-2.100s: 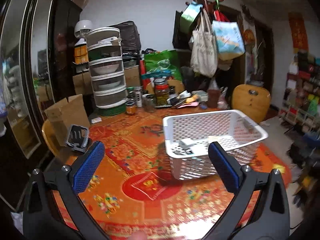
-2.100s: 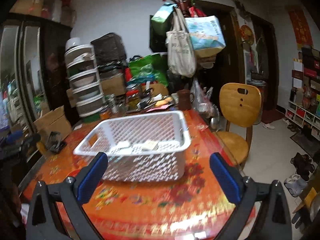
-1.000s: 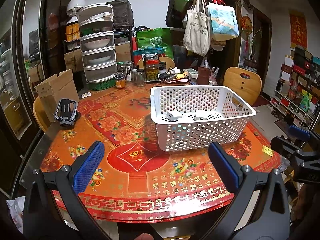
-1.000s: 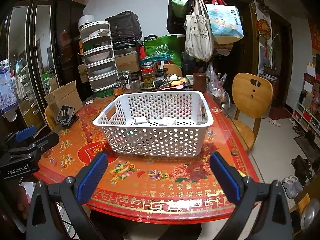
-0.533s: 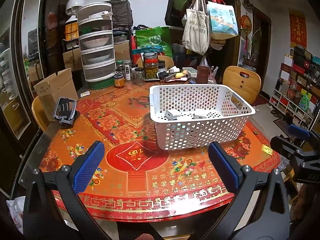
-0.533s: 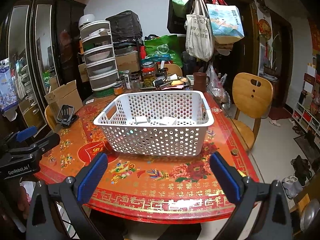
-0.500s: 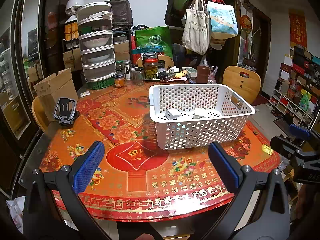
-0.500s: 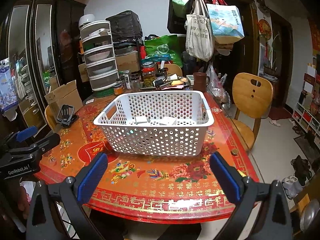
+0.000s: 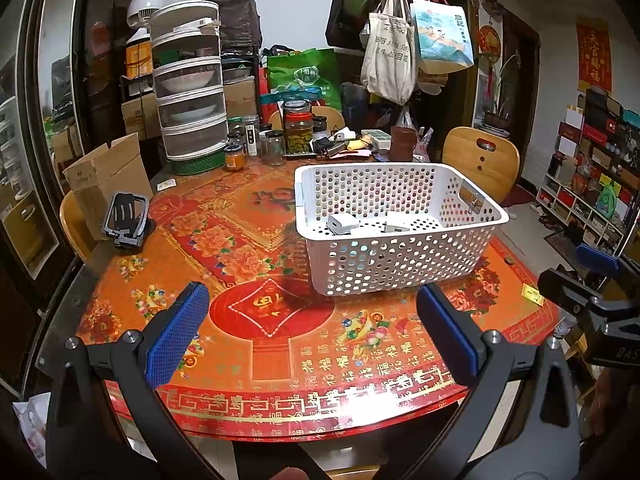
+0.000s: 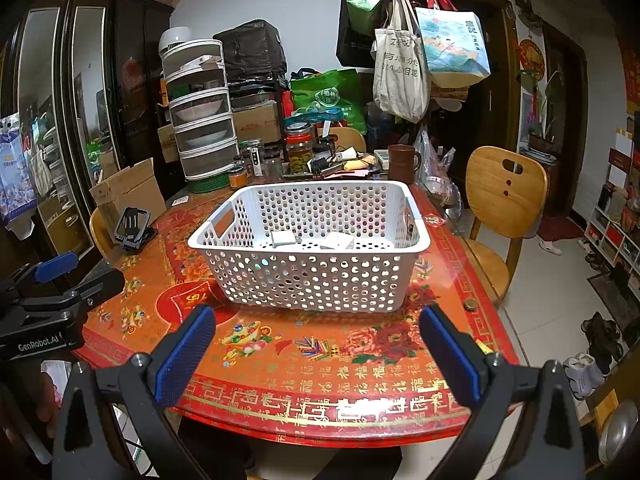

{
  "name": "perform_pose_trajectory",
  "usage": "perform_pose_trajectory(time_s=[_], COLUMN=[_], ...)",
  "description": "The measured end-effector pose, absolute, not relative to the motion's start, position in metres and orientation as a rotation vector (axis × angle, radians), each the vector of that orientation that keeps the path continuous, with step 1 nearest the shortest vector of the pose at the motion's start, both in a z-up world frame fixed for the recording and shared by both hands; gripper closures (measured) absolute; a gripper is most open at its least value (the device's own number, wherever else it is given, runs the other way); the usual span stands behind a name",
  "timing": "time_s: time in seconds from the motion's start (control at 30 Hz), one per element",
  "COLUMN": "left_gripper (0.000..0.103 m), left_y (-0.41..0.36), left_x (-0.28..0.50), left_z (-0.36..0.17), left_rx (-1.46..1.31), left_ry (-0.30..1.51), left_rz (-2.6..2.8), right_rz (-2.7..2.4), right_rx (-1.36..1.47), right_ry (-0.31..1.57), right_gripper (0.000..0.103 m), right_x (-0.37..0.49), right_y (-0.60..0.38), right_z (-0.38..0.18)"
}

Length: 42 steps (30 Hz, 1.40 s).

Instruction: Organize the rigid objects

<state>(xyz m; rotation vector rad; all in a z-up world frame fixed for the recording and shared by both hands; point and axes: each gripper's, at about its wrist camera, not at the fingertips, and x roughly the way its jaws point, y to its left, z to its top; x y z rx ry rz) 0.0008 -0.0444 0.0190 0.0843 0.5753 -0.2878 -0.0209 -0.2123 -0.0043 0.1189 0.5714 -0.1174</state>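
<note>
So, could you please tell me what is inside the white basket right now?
Two small white boxes lie on the floor of the white basket. The near wall hides the floor closest to the cameras.

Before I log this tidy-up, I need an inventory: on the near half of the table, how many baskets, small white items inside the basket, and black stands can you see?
White basket: 1
Small white blocks inside it: 2 visible
Black stand: 1
Total: 4
</note>
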Motion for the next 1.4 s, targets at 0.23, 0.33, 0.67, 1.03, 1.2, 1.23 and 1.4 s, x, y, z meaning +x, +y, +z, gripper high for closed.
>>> perform_pose_trajectory(time_s=[0.23,0.33,0.67,1.03,1.2,1.23,1.4], left_gripper=[0.001,0.001,0.001,0.001,0.001,0.001,0.001], left_y=[-0.0466,-0.0468,-0.0484,-0.0509,-0.0501,-0.0496,-0.0477], left_x=[0.0002,0.0000,-0.0003,-0.0006,-0.0026,-0.0031,-0.0034], left_z=[0.0189,0.0191,0.0197,0.0197,0.0183,0.0187,0.0193], left_rx=[0.084,0.083,0.085,0.089,0.088,0.088,0.086], left_ry=[0.576,0.575,0.575,0.578,0.585,0.583,0.585], left_rz=[-0.287,-0.286,-0.287,-0.286,-0.304,-0.304,-0.306], right_rz=[-0.118,-0.118,-0.118,-0.118,-0.118,-0.118,-0.117], right_rx=[0.118,0.118,0.118,0.117,0.116,0.116,0.115], right_ry=[0.572,0.572,0.572,0.572,0.573,0.574,0.574], right_gripper=[0.002,0.002,0.002,0.002,0.002,0.002,0.002], right_x=[-0.0208,-0.0209,-0.0213,-0.0211,-0.0209,-0.0211,-0.0212], right_y=[-0.2120,-0.2121,-0.2120,-0.2117,-0.2117,-0.2117,-0.2115], right_z=[-0.0041,-0.0039,-0.0042,-0.0037,-0.0040,-0.0045,-0.0052])
